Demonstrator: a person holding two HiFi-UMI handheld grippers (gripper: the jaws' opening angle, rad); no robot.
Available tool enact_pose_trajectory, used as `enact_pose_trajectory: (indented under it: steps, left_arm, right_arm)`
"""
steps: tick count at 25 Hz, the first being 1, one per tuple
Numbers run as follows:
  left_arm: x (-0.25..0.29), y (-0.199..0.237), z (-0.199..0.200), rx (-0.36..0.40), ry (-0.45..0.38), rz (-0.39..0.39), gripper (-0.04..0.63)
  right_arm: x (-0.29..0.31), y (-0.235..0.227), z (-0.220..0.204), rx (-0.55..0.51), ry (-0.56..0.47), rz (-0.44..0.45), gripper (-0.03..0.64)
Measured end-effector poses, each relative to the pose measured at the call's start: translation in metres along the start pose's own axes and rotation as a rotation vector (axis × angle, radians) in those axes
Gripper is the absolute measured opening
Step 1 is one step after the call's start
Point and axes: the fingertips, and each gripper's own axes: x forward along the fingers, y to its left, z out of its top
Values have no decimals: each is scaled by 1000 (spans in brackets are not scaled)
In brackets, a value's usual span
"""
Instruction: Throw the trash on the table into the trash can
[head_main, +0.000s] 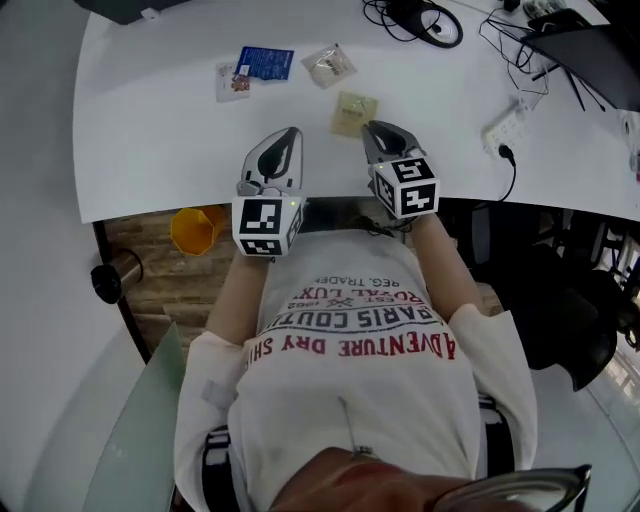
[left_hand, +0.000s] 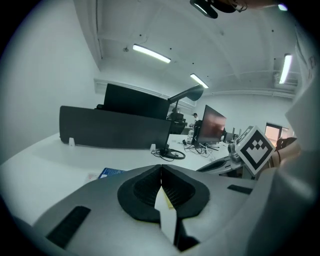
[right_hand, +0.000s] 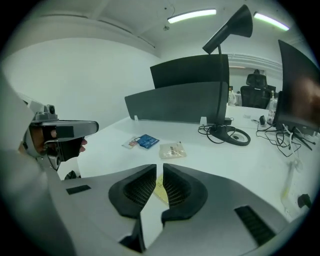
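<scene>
Both tools were closed and held nothing. The jaws of the left tool (head_main: 292, 132) met, and those of the right tool (head_main: 373, 128) showed only a sliver of gap. Both hovered over the near edge of the worktop (head_main: 150, 130). Four pieces of trash lay flat on it: a yellow packet (head_main: 354, 112) just beyond the right tool, and farther back a clear packet (head_main: 329, 66), a blue packet (head_main: 265, 62) and a small wrapper (head_main: 231, 80) touching the blue one. All were probably light, thin, limp film, slick to the pads and not fragile. Since they lay flush with the surface, you would likely have done best to open a tool and pinch a raised edge or corner, not the flat middle. The worktop was white, smooth and curved, so a packet would probably slide if pushed. The orange trash can (head_main: 197, 228) stood on the floor below the worktop's edge, at your left. Cables (head_main: 420, 18) and a power strip (head_main: 505, 128) lay on the far right of the worktop, well clear of the trash. A dark chair (head_main: 570, 310) stood at your right.
</scene>
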Motion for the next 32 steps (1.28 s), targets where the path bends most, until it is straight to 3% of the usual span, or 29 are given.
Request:
enact_pose_trajectory:
  steps: [1, 3, 7, 14, 18, 24, 28, 32]
  left_arm:
    - [8, 6, -5, -7, 15, -15, 23]
    - [23, 16, -15, -28, 36, -41, 23]
    - [42, 29, -39, -86, 92, -78, 23]
    - [57, 43, -70, -129, 157, -122, 23]
    - [60, 47, -79, -139, 168, -122, 23]
    - [54, 43, -77, -148, 165, -102, 23]
    - [42, 39, -69, -150, 141, -53, 23]
    - [17, 36, -59, -163, 92, 40, 23]
  right_arm:
    - [10, -2, -2, 8, 16, -11, 34]
    - [32, -3, -11, 27, 60, -12, 154]
    - [70, -4, -36, 12, 173, -29, 221]
    - [109, -19, -68, 18, 301, -113, 253]
    - [112, -21, -68, 8, 332, -95, 236]
    - [110, -18, -66, -20, 374, -26, 39]
    - [98, -6, -60, -49, 337, 22, 34]
    - [81, 24, -34, -70, 239, 140, 34]
